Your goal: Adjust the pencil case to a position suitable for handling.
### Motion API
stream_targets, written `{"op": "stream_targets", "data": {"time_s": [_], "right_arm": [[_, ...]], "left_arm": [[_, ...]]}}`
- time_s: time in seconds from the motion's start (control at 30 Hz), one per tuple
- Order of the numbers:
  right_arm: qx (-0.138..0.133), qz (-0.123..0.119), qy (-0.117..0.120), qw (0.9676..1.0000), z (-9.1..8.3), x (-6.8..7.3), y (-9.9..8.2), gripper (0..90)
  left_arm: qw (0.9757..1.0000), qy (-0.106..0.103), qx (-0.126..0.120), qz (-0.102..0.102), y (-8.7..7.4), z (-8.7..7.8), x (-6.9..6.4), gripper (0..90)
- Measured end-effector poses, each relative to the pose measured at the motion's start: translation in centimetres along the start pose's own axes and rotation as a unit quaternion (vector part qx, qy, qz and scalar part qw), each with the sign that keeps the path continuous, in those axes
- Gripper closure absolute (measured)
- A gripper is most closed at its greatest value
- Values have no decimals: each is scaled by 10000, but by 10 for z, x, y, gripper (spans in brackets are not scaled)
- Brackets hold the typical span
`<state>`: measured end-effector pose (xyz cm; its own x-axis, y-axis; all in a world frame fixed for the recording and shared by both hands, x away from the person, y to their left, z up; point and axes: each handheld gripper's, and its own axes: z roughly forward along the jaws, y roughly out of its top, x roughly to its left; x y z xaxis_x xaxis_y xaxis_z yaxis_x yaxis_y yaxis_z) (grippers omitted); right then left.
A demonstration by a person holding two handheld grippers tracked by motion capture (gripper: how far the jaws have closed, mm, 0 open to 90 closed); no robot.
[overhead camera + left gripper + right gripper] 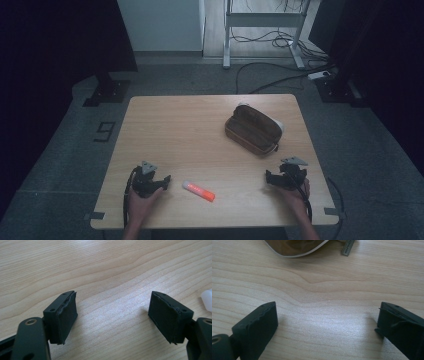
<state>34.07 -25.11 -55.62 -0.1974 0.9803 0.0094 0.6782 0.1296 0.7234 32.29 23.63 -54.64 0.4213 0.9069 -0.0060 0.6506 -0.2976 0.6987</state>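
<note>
Left gripper (165, 179): I'm holding it low over the table (180, 130), jaws spread wide, bare wood between the pads, gripping nothing.
Left gripper aim: jaws are pointing toward the marker (198, 191), which is lying just beside them, not touching.
Right gripper (268, 178): I'm holding it on the far side of the marker, well apart from it, jaws spread wide, nothing between them.
Marker: orange body, white cap (207, 299), lying flat near the table's near edge, between my two grippers.
Marker axis: long axis is running slantwise, white cap toward my left gripper, orange end toward the near edge.
Pouch (253, 129): brown, lying beyond the marker, nearer my right gripper.
</note>
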Motion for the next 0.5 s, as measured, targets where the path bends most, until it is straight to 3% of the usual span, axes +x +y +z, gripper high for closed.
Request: {"op": "stream_targets", "data": {"time_s": [0.2, 0.5], "right_arm": [[-70, -27, 15, 10000, -4, 4, -3, 86], [-65, -68, 87, 9999, -5, 3, -4, 81]], "left_arm": [[10000, -5, 3, 3, 0, 0, 0, 224], [10000, -5, 4, 3, 0, 0, 0, 224]]}}
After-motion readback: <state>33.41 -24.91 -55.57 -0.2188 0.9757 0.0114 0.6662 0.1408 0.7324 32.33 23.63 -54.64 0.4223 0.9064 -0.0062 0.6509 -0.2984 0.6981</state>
